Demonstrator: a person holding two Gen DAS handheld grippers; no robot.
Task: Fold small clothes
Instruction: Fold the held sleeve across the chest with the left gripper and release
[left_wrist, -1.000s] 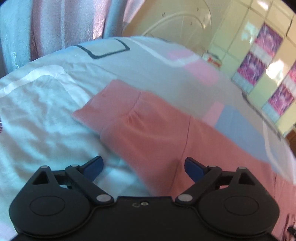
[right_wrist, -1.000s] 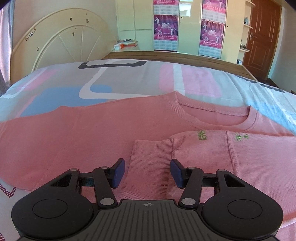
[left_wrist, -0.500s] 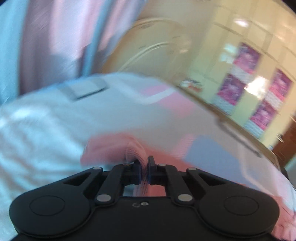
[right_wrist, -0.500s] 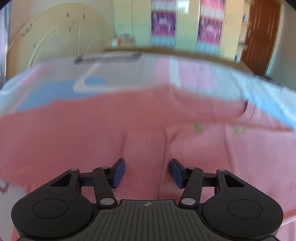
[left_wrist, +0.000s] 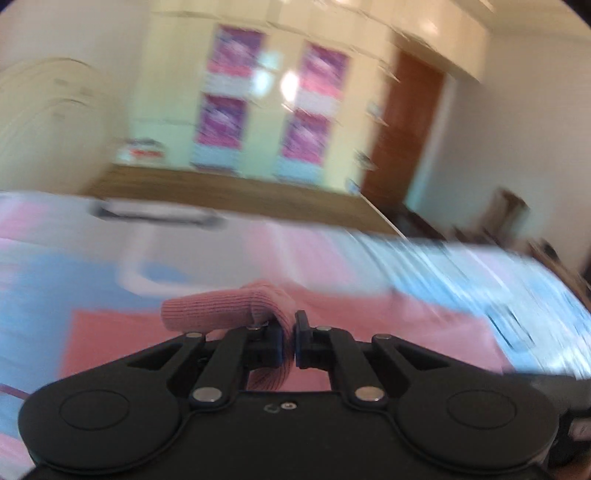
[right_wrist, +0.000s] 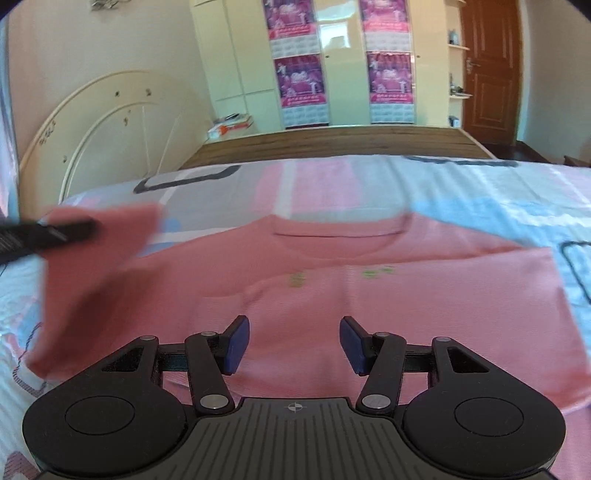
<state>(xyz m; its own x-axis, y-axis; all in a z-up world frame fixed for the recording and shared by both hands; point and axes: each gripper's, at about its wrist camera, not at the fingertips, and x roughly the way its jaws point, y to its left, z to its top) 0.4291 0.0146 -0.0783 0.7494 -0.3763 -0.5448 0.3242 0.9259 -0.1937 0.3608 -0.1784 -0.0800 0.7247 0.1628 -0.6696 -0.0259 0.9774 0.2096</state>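
A pink knit sweater (right_wrist: 369, 302) lies flat on the bed, neckline away from me, its right sleeve folded across the chest. My left gripper (left_wrist: 289, 339) is shut on the ribbed cuff of the left sleeve (left_wrist: 221, 306) and holds it lifted above the bed. In the right wrist view the left gripper (right_wrist: 48, 232) shows at the far left, blurred, with the raised sleeve (right_wrist: 96, 266) hanging from it. My right gripper (right_wrist: 293, 343) is open and empty, low over the sweater's lower front.
The bed sheet (right_wrist: 498, 192) has pink, blue and grey blocks. A cream headboard (right_wrist: 110, 125) stands at the left, a wooden bed edge (right_wrist: 332, 144) behind, then a wardrobe with posters (right_wrist: 303, 74) and a brown door (right_wrist: 487, 62).
My left gripper shut on the sleeve cuff, lifted it and swung it right, towards the sweater's body. My right gripper stayed open and drew back a little.
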